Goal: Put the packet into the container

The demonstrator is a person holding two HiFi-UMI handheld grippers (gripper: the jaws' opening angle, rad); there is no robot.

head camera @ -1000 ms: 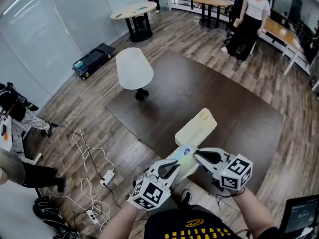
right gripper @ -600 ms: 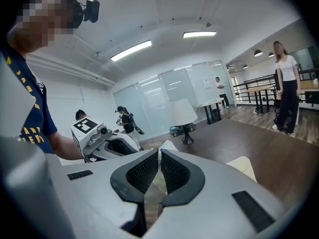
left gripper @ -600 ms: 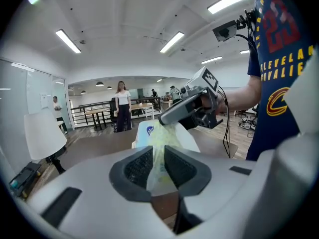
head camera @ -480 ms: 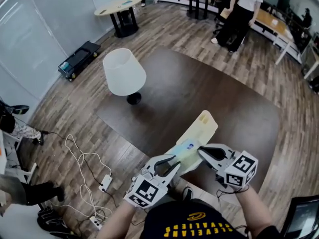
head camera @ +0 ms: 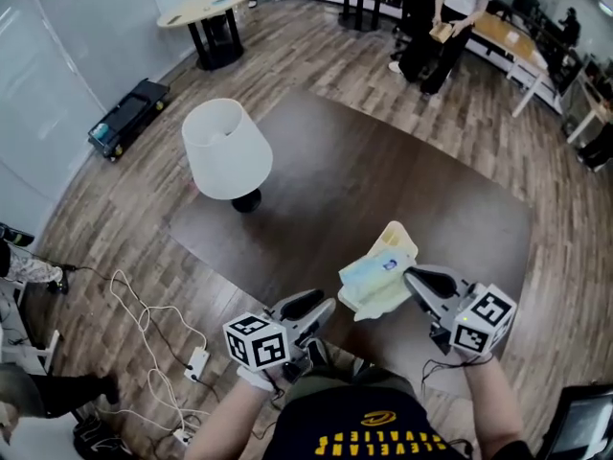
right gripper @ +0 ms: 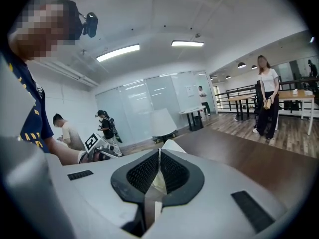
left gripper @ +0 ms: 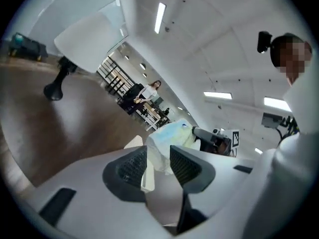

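A crumpled pale packet (head camera: 372, 278) with a blue label hangs over the near end of a cream oblong container (head camera: 397, 239) that lies on the dark brown table (head camera: 383, 161). My right gripper (head camera: 411, 276) is shut on the packet's right edge, and its jaws have just been closing further on it; a thin sliver of packet (right gripper: 158, 179) shows between the pads. My left gripper (head camera: 322, 307) stands open a short way left of the packet, its jaws having just been opening, with nothing between them. The left gripper view shows the packet (left gripper: 172, 133) beyond the open jaws.
A white table lamp (head camera: 226, 149) stands on the table's far left part. Cables and a power strip (head camera: 196, 360) lie on the wood floor at the left. A person (head camera: 445, 8) stands near desks at the back. A round table (head camera: 203, 10) is at the far left.
The left gripper has let go of the packet, opened, rolled and drawn back to the left. The right gripper has carried the packet a little to the right, and the packet now sags crumpled.
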